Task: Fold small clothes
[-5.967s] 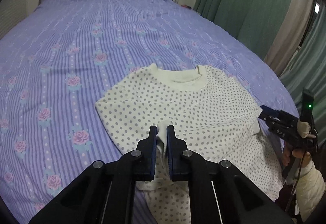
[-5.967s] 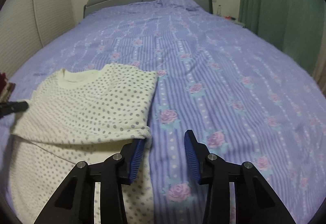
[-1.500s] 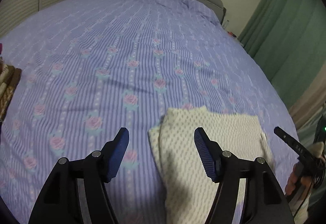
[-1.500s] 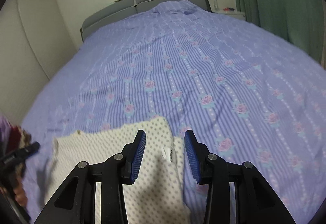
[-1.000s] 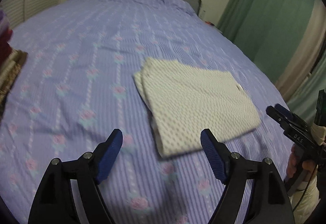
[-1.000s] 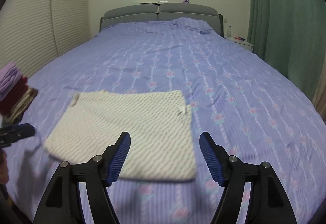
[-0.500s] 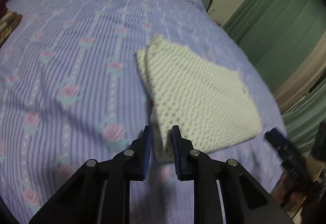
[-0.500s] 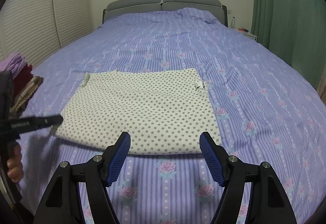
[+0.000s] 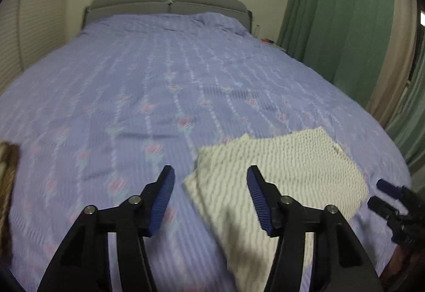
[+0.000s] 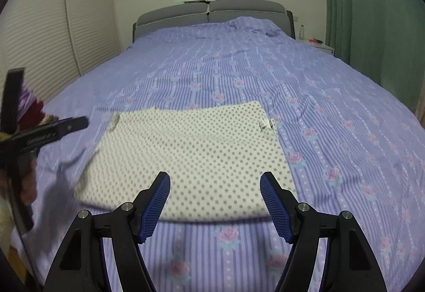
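The right gripper [image 10: 215, 201] hovers over the near edge of the folded dotted shirt [image 10: 186, 156], fingers wide apart and empty. The left gripper [image 9: 209, 201] is likewise spread at the shirt's left corner. The shirt lies flat on the bed [image 10: 332, 116], near its foot. For any further fold, pinch every layer at a corner. The left view is blurred, hiding the layers; the clothes stack [image 10: 29, 103] is cut off.

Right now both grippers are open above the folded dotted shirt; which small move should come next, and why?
Probably lower the right gripper onto the near edge of the shirt and grip it: it lies flat as a wide rectangle, so one more fold seems needed.
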The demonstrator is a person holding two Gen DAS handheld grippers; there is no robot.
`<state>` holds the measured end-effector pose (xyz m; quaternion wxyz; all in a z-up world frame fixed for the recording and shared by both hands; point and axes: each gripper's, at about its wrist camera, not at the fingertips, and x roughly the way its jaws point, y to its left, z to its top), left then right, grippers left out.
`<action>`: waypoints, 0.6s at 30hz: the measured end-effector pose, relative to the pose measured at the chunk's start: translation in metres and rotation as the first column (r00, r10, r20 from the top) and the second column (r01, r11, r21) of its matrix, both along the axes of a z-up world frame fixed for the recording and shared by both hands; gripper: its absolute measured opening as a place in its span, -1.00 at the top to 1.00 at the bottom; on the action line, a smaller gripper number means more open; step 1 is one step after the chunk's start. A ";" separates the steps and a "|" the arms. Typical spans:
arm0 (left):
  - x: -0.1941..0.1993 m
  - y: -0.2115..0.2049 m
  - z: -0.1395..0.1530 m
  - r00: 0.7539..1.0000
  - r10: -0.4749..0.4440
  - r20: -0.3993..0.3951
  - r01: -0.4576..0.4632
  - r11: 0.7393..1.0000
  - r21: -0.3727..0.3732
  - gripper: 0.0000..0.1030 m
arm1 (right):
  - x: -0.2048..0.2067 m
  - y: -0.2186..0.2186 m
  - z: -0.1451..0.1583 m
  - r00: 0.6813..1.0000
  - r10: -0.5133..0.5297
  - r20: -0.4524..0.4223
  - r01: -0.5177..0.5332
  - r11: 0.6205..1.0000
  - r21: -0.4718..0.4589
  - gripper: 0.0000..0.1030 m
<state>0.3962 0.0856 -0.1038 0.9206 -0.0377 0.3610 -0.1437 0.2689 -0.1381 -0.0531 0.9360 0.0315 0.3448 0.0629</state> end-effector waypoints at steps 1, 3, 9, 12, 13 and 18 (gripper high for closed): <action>0.011 -0.002 -0.004 1.000 -0.017 -0.021 0.017 1.000 -0.011 0.07 | 0.005 0.000 -0.001 1.000 -0.006 -0.001 0.006 1.000 0.013 -0.38; 0.021 -0.003 -0.012 0.998 -0.035 -0.052 0.034 0.999 -0.019 0.09 | 0.011 0.000 -0.001 1.000 -0.010 -0.004 0.010 1.000 0.025 -0.38; 0.042 0.000 -0.038 0.993 -0.027 -0.115 0.021 0.998 -0.058 0.38 | 0.026 0.002 -0.006 1.000 -0.008 -0.011 0.009 1.000 0.030 -0.38; 0.044 0.011 -0.046 0.992 0.010 -0.128 -0.021 0.997 -0.079 0.38 | 0.030 0.003 -0.010 1.000 -0.011 -0.021 0.011 0.999 0.035 -0.38; 0.046 0.015 -0.049 0.990 0.025 -0.136 -0.037 0.996 -0.087 0.38 | 0.031 0.003 -0.011 1.000 -0.013 -0.025 0.014 0.999 0.040 -0.38; 0.046 0.031 -0.051 0.988 0.056 -0.147 -0.076 0.987 -0.138 0.37 | 0.034 0.006 -0.015 0.999 -0.011 -0.043 0.013 0.999 0.049 -0.38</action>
